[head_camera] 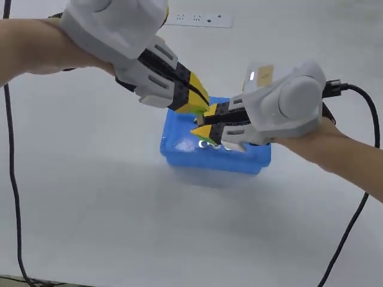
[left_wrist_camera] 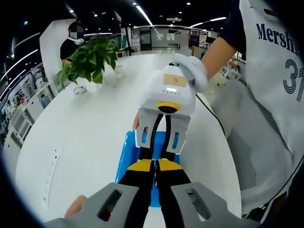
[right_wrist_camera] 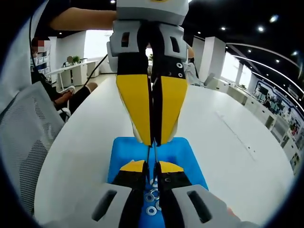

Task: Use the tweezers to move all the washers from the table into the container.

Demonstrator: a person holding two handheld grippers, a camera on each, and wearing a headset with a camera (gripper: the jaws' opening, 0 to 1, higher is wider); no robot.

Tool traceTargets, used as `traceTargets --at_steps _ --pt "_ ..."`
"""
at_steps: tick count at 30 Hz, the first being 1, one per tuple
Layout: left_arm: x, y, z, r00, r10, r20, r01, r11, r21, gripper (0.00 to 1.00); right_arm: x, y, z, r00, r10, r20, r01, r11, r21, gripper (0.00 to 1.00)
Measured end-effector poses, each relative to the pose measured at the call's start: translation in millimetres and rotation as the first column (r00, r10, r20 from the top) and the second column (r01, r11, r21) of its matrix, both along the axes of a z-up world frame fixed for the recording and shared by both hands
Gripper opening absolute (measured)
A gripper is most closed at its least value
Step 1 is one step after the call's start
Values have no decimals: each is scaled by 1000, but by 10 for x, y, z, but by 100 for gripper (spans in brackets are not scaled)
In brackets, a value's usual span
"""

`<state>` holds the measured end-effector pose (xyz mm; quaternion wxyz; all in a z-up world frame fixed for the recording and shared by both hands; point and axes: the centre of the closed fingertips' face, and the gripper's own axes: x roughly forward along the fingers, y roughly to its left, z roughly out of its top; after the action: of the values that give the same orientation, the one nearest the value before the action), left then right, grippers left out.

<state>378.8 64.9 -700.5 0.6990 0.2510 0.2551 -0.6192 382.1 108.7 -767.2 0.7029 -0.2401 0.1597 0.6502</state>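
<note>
Washers (right_wrist_camera: pixel 151 198) lie in the blue container (right_wrist_camera: pixel 187 161), clearest in the right gripper view; right gripper (right_wrist_camera: pixel 153 167) clamps thin tweezers (right_wrist_camera: pixel 151 153), left gripper (head_camera: pixel 202 109) jaws closed.

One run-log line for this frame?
left gripper: shut | right gripper: shut | tips meet over blue container | washers inside container

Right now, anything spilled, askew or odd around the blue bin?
Nothing stands out. The blue container sits flat on the white table with the washers lying inside it. The left tongs and right tongs meet tip to tip above it, both shut on the thin tweezers.
</note>
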Motion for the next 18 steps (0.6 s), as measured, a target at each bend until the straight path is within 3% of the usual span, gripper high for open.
traceTargets --at_steps 7,18 --pt "-6 -3 -126 1000 7 -23 -7 1000 7 6 -17 -6 -107 1000 7 -10 -8 1000 -11 10" --pt "-40 -38 -102 1000 9 -20 -9 1000 8 6 -3 -48 -96 1000 -2 -4 2 1000 -14 12"
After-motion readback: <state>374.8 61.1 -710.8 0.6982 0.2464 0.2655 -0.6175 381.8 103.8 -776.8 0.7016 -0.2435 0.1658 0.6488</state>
